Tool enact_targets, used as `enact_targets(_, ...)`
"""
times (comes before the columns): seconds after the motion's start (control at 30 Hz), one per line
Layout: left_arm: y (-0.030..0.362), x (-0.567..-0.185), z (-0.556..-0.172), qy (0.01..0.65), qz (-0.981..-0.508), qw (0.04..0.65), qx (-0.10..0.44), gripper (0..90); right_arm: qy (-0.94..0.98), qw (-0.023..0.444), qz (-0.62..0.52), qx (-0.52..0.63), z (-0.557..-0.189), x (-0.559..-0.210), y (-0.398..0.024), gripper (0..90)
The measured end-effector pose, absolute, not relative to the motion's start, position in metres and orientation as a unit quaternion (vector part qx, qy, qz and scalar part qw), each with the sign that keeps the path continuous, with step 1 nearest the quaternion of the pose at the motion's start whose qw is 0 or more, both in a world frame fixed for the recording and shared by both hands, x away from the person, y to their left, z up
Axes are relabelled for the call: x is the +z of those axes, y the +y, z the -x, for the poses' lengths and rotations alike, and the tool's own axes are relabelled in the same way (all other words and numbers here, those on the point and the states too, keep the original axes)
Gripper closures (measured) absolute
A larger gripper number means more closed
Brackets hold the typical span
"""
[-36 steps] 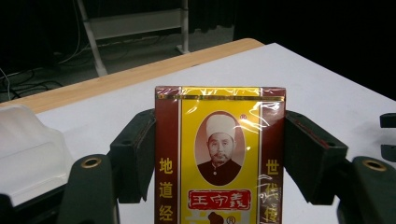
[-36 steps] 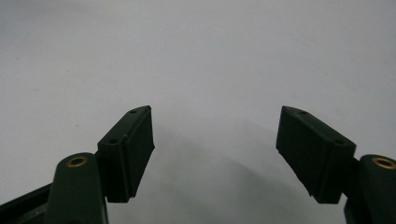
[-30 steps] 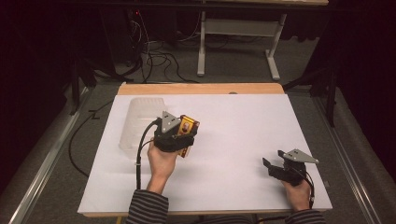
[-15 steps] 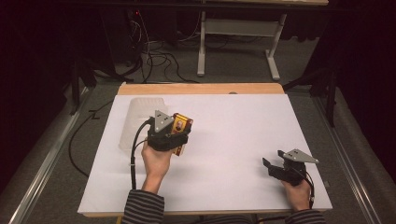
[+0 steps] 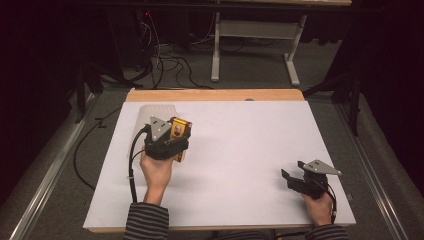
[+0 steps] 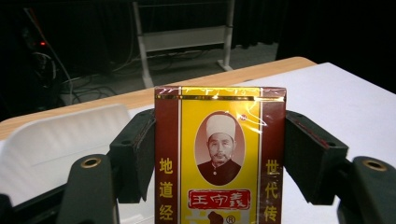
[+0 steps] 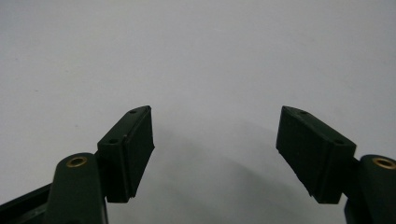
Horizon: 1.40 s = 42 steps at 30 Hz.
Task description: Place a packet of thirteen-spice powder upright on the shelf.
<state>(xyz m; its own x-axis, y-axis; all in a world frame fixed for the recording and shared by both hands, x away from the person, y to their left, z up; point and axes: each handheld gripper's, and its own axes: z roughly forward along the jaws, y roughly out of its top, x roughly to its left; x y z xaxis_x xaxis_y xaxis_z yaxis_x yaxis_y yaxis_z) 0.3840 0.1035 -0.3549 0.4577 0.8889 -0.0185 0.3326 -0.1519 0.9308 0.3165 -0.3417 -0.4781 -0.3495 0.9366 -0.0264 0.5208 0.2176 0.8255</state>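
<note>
Two grippers on the table, one in each hand, forearms coming in from the near edge in striped sleeves. The left hand is reaching forward over the white sheet, and the left gripper is clamped on a small yellow and dark red box, jaws pressed against its two narrow sides. In the left gripper view the box stands upright between the pads, front face toward the camera. It's held near the left far part of the sheet, just beside a white tray that sits at the far left.

The right hand sits low near the right near corner, and the right gripper has its jaws spread wide with nothing between them, just plain white sheet underneath.

Writing on the box: Chinese characters, 王守義 in a red panel under an oval portrait, 地道经 down the left strip, 世代传 down the right, plus a small ® mark. The bottom is cut off.
</note>
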Motion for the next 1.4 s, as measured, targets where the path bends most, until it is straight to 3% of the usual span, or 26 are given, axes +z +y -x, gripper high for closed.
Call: enact_targets(1.4, 0.149, -0.385, -0.398, 0.500, -0.671, 0.452, 0.310, 32.9, 0.734, 0.281, -0.495, 0.371, -0.317, -0.478, -0.340, 27.7)
